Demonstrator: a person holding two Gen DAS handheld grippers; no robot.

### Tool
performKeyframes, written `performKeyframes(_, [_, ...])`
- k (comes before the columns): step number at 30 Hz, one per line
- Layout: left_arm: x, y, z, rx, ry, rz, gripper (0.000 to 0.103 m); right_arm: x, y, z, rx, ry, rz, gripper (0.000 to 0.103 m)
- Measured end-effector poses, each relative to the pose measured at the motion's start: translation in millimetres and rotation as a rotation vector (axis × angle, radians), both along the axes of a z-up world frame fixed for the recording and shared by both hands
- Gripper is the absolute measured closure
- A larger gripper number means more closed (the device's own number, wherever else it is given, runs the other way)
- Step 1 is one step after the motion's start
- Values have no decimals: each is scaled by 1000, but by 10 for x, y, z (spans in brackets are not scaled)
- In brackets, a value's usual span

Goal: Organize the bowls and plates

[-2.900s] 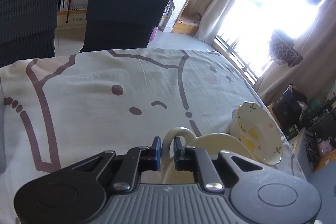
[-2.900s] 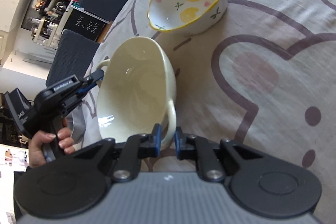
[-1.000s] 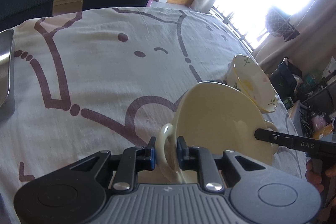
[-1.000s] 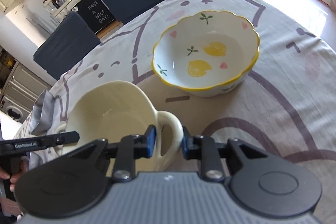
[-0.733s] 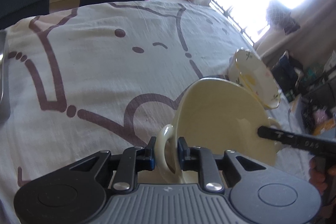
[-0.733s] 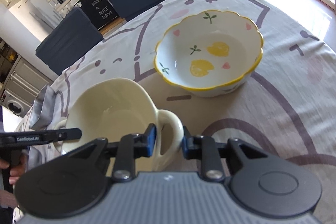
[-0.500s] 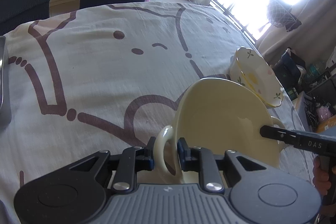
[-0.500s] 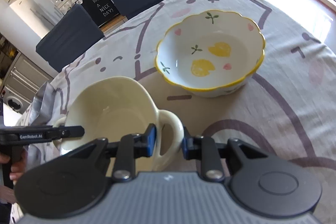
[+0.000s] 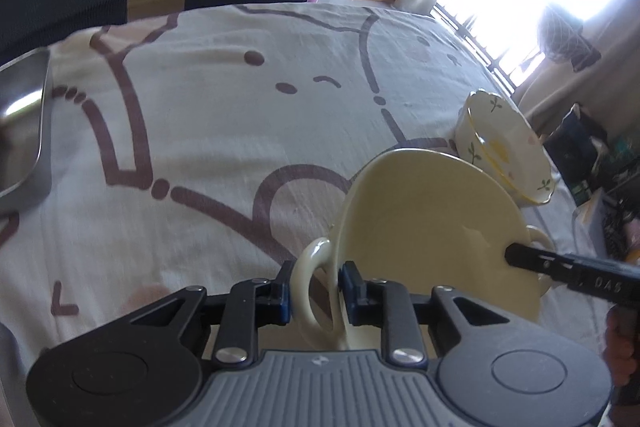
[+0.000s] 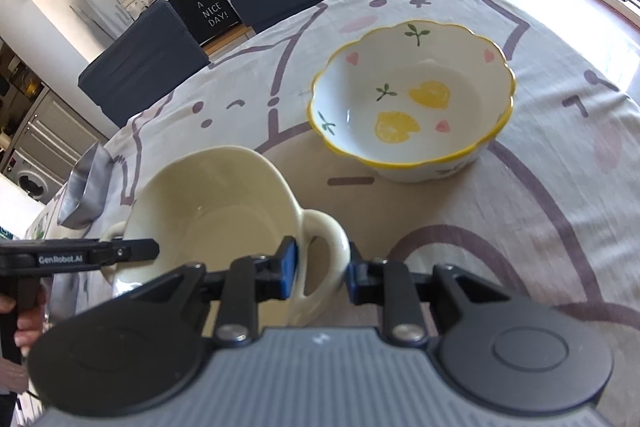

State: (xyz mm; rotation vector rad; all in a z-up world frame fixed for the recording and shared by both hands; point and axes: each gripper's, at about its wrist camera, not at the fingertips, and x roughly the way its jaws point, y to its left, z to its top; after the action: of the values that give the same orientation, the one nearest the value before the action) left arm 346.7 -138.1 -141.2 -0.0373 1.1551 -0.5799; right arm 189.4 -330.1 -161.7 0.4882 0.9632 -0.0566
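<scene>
Cream two-handled bowl (image 9: 436, 227) sits tipped btwn both grippers, just beside the scalloped lemon-print bowl (image 10: 412, 115), which rests upright on the cartoon-print tablecloth (image 9: 208, 131). Left gripper (image 9: 316, 293) has the bowl's near loop handle (image 9: 308, 287) btwn its blue pads, jaws clamped on it w/ the bowl body off to the right pad's side; right gripper (image 10: 320, 267) is likewise closed on the opposite handle (image 10: 324, 247), bowl body lying to the left of its jaws. Metal tray (image 9: 24, 131) lies well apart from the cream bowl, at the cloth's far left edge.
</scene>
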Motion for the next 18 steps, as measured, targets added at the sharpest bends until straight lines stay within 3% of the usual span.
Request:
performKeyframes(8, [-84, 23, 29, -36, -3, 21, 78, -23, 74, 79, -55, -21, 28, 74])
performKeyframes(18, [-348, 86, 470, -55, -88, 24, 79, -218, 78, 426, -75, -94, 30, 74])
